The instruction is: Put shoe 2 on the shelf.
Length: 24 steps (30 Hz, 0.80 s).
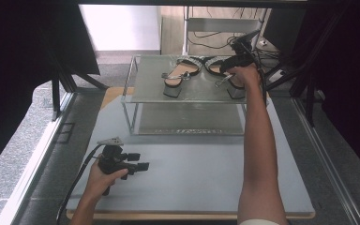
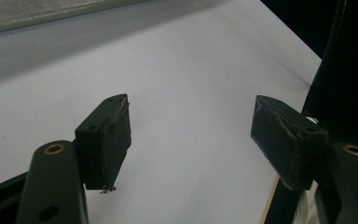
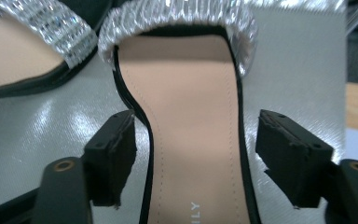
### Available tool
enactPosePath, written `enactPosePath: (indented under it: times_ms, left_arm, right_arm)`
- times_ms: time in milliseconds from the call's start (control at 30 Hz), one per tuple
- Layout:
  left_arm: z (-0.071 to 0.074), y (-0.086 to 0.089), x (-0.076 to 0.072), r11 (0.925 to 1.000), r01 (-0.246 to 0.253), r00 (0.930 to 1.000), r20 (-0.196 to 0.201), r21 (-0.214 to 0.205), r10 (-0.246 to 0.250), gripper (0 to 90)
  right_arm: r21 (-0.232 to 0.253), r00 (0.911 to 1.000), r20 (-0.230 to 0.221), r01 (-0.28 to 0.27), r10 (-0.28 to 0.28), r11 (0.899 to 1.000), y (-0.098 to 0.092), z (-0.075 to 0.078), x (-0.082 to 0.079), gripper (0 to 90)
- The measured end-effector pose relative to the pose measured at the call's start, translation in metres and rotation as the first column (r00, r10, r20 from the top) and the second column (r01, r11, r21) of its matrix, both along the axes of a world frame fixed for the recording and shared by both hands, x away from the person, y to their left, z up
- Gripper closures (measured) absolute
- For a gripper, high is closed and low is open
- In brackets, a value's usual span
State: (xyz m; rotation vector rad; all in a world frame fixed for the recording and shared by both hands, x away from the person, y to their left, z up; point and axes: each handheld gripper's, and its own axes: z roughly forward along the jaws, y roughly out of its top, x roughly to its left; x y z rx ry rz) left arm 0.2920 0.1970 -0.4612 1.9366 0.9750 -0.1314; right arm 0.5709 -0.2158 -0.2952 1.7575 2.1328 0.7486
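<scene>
"ILY" on sandal insole [image 3: 186,140]

bare forearms, white sleeve edge [image 1: 262,221], black grippers' brass-ringed screw holes

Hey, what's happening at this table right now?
A person works with a tool in each hand. The right tool is stretched out to the top shelf of a small rack, open, its jaws either side of the right sandal of a pair; the left sandal sits beside it. The left tool is open over the bare tabletop, holding nothing.
</scene>
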Motion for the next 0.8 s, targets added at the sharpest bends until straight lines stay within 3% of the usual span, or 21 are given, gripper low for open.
enactPosePath:
  times_ms: [33, 100, 167, 200, 267, 500, 633, 767, 800]
  left_arm:
    - [0.000, 0.000, 0.000, 1.0000, 0.000, 1.0000, 0.001, 0.003, 0.000, 28.8]
    - [0.001, 0.000, 0.000, 1.0000, -0.006, 1.0000, 0.006, 0.000, 0.006, 28.8]
    - [0.001, -0.001, -0.001, 1.0000, -0.009, 0.9999, 0.011, -0.001, 0.009, 28.9]
    - [0.001, -0.001, -0.001, 0.9999, -0.011, 0.9998, 0.014, -0.002, 0.011, 28.9]
    - [0.002, -0.002, -0.001, 0.9999, -0.015, 0.9997, 0.019, 0.003, 0.015, 28.9]
    - [0.007, 0.002, -0.003, 0.9992, -0.040, 0.9984, 0.041, -0.001, 0.040, 30.0]
    - [0.017, 0.005, -0.004, 0.9976, -0.069, 0.9948, 0.074, -0.011, 0.069, 30.9]
    - [0.029, 0.004, 0.000, 0.9946, -0.101, 0.9888, 0.108, -0.026, 0.103, 33.8]
    - [0.037, 0.004, 0.005, 0.9904, -0.133, 0.9829, 0.124, -0.039, 0.136, 38.6]
  right_arm:
    - [0.004, 0.9990, 0.045, -0.008, 0.007, 1.000, 0.000, 0.003, -0.004, 27.1]
    - [0.007, 0.9978, 0.066, -0.009, 0.009, 1.000, 0.000, 0.005, -0.005, 26.9]
    - [0.014, 0.9900, 0.141, -0.012, 0.010, 1.000, -0.001, 0.013, -0.012, 26.9]
    - [0.014, 0.9900, 0.141, -0.012, 0.010, 1.000, -0.001, 0.013, -0.012, 26.9]
    - [0.071, 0.9792, 0.203, -0.018, 0.003, 0.997, -0.004, 0.023, -0.018, 27.2]
    - [0.128, 0.9632, 0.268, -0.063, 0.027, 0.990, -0.014, 0.033, -0.034, 32.7]
    - [0.137, 0.9601, 0.275, -0.089, 0.048, 0.987, -0.023, 0.034, -0.045, 37.0]
    - [0.153, 0.9497, 0.306, -0.120, 0.069, 0.981, -0.040, 0.035, -0.064, 45.4]
    - [0.141, 0.9451, 0.314, -0.142, 0.092, 0.980, -0.048, 0.034, -0.075, 51.1]
